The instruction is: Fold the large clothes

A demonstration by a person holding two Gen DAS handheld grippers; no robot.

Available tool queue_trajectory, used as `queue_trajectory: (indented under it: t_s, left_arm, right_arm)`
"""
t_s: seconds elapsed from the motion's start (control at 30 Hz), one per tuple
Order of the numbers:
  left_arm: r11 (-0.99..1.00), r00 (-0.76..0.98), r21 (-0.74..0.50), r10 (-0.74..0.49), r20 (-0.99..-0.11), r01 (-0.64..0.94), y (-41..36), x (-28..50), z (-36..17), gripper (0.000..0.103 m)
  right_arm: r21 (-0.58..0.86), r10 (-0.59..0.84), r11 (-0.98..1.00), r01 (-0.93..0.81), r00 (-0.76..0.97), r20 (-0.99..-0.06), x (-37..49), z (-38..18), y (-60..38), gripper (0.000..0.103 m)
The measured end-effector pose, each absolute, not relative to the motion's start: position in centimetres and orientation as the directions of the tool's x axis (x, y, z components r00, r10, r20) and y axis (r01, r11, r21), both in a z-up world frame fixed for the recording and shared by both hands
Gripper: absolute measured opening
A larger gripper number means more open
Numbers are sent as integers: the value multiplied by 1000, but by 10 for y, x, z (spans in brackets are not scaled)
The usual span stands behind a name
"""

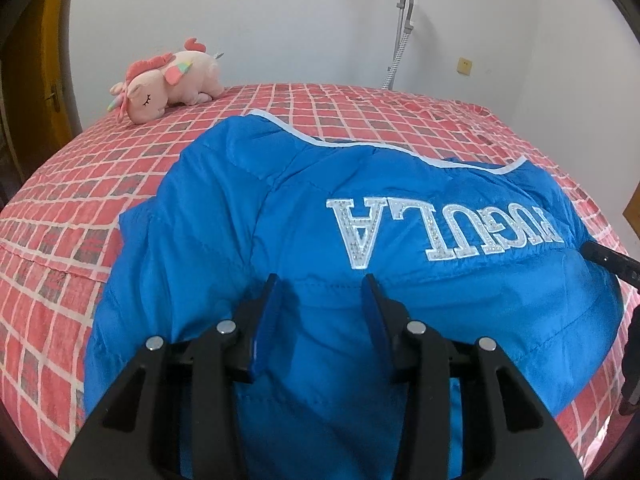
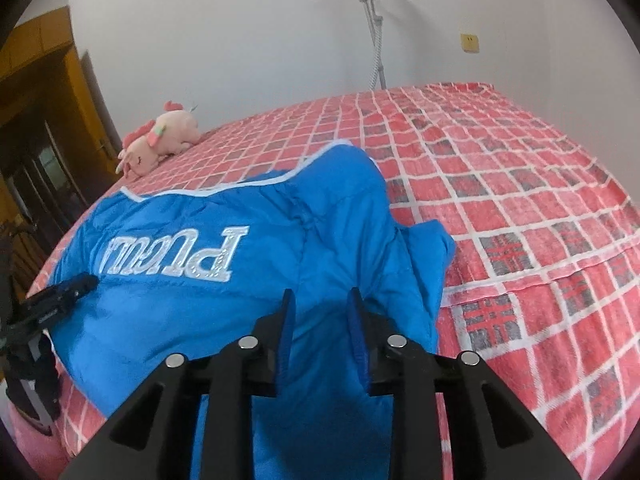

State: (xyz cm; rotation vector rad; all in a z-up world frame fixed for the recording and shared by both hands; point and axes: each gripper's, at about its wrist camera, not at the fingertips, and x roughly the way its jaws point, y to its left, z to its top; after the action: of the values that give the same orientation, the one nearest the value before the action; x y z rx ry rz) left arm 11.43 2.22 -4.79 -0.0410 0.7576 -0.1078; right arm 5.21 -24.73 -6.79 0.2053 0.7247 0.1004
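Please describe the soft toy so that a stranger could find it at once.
Start at the bed with the red checked cover. Beyond the blue jacket, near the white wall, a plush unicorn lies on its side. It alone is pale pink.

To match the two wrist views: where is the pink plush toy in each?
Left wrist: plush toy upper left, on the checked bedspread beyond the blue jacket.
Right wrist: plush toy left of centre, at the bed's far edge by the wall.
Shared landmark: the jacket's white lettering.
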Motion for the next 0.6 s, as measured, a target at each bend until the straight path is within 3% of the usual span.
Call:
queue_trajectory:
  t_s: [0.33, 0.43, 0.5, 0.6]
  left_arm:
    - [992, 719, -87, -125, -684, 90, 22, 111, -44, 43]
    - [992, 729, -99, -128, -673, 83, 30, 101, -31, 50]
    - [994, 750, -92, -107, -653, 61, 40, 93, -18, 65]
    - [995, 748, -98, -66, -660, 2, 67, 87, -7, 69]
  right_arm:
    - [183, 130, 983, -6, 728, -674, 63, -87, -244, 26]
    - [187, 134, 982, -6, 722, -679, 63, -85, -245, 26]
    - [196, 142, 981, -8, 719, -680, 63, -85, -246, 26]
    - [197, 144, 980, -9, 717, -682, 64, -84, -247, 26]
